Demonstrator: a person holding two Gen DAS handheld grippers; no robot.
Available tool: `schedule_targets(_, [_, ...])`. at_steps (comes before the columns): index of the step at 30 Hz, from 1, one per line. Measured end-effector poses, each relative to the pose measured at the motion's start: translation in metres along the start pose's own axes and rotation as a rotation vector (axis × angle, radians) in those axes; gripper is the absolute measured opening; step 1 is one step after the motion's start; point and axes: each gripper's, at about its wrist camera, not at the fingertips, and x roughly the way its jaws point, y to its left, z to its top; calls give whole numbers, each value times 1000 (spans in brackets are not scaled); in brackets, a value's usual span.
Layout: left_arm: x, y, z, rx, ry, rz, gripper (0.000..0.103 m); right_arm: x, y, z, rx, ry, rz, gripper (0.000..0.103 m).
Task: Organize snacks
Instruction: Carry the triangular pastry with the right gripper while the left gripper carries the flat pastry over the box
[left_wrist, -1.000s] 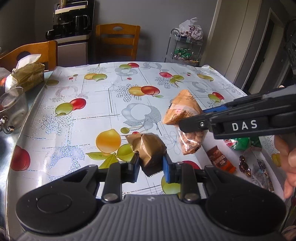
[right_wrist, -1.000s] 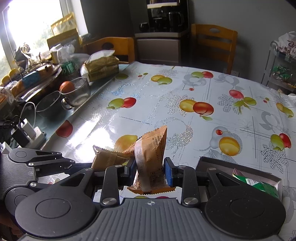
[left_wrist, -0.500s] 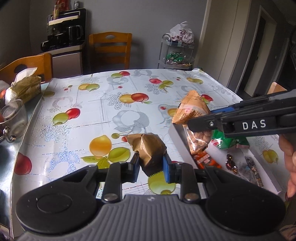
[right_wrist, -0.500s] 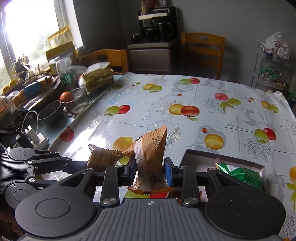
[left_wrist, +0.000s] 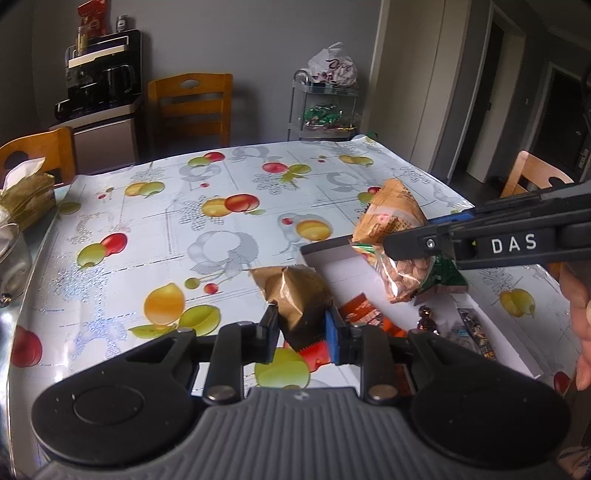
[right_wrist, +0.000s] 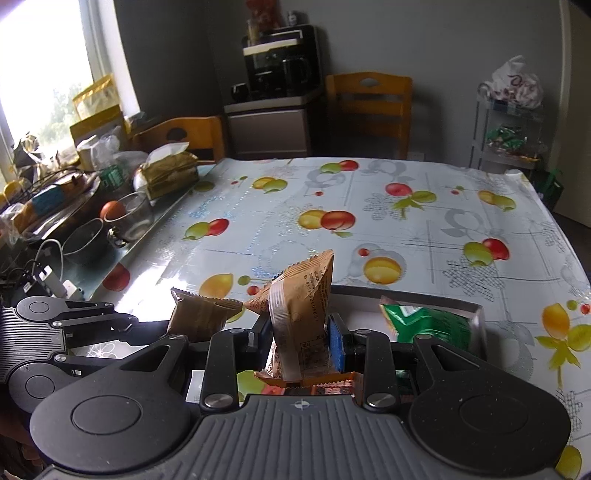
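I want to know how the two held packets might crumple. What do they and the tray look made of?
The brown packet in the left gripper looks like glossy metallised film: creased, with bright glints. The orange packet in the right gripper looks like printed plastic film with a clear lower part showing the snacks, and a crimped seal. The tray seems to be white card or thin plastic, matte; I cannot tell which.

My black left gripper (left_wrist: 301, 328) with one blue pad grips a gold-brown packet (left_wrist: 295, 295), my right gripper (right_wrist: 298, 341) an orange peanut packet (right_wrist: 301, 310); white box (left_wrist: 343, 273) with green packet (right_wrist: 428, 325); fruit-patterned pale tablecloth (left_wrist: 166, 229).
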Motion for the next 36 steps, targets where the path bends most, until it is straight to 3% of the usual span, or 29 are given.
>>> schedule_targets(36, [26,-64,18,154,11,-166,23,-43,-59,-29,158,-52,-139,33])
